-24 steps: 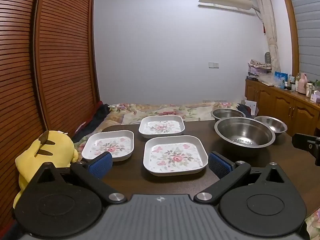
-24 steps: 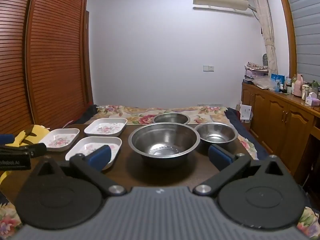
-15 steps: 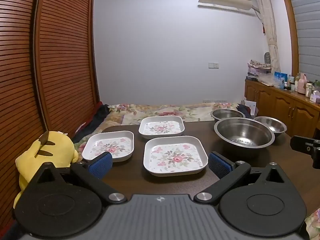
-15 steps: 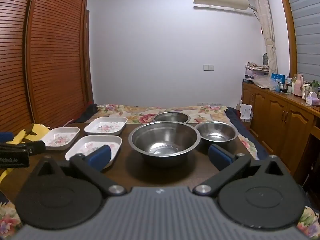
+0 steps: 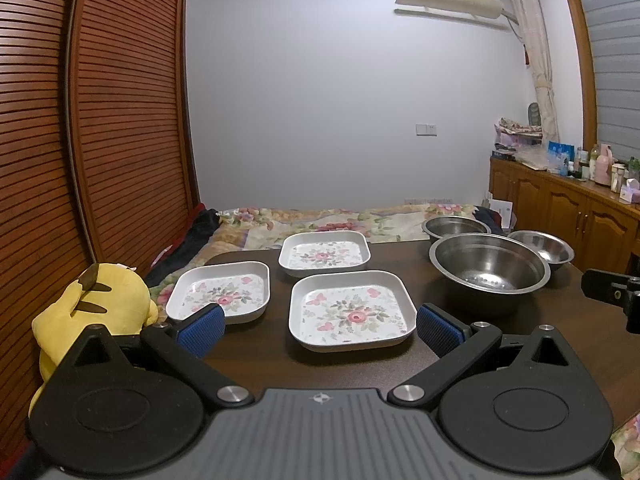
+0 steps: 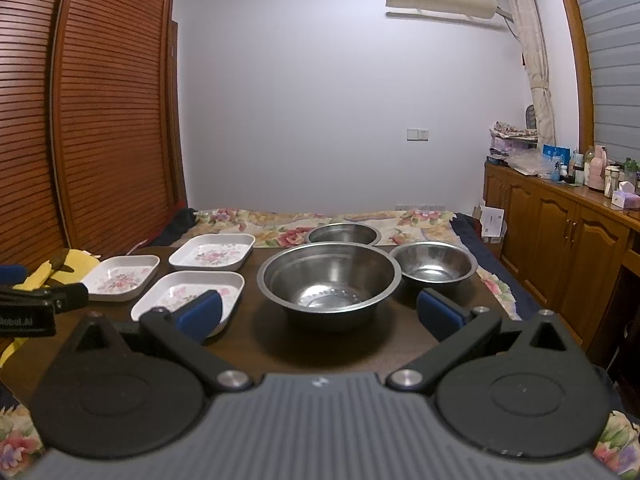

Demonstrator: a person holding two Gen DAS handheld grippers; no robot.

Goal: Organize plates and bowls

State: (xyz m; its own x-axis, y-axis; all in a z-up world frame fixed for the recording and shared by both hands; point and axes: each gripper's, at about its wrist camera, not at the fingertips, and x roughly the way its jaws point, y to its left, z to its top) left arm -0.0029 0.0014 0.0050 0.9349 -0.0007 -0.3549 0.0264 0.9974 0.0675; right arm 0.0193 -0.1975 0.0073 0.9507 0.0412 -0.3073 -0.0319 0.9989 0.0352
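The only legible writing is white lettering, "Robot.AI", on the left gripper's [image 6: 24,300] black body at the left edge of the right wrist view.

On the dark table [image 5: 400,256], three square white floral plates sit flat toward the left side: the near plate [image 5: 350,312] centred, the left plate [image 5: 222,292] toward the left edge, the far plate [image 5: 324,254] toward the far edge. All are apart, sides roughly parallel to the table edges.

Three steel bowls stand upright, mouths up, toward the right side: the large bowl [image 6: 329,278] nearest, the right bowl [image 6: 434,264] just beside it, the far bowl [image 6: 343,234] at the far edge.

The left gripper [image 5: 320,326] has its jaws spread wide, empty, framing the near plate. The right gripper [image 6: 320,312] is likewise spread, empty, framing the large bowl.
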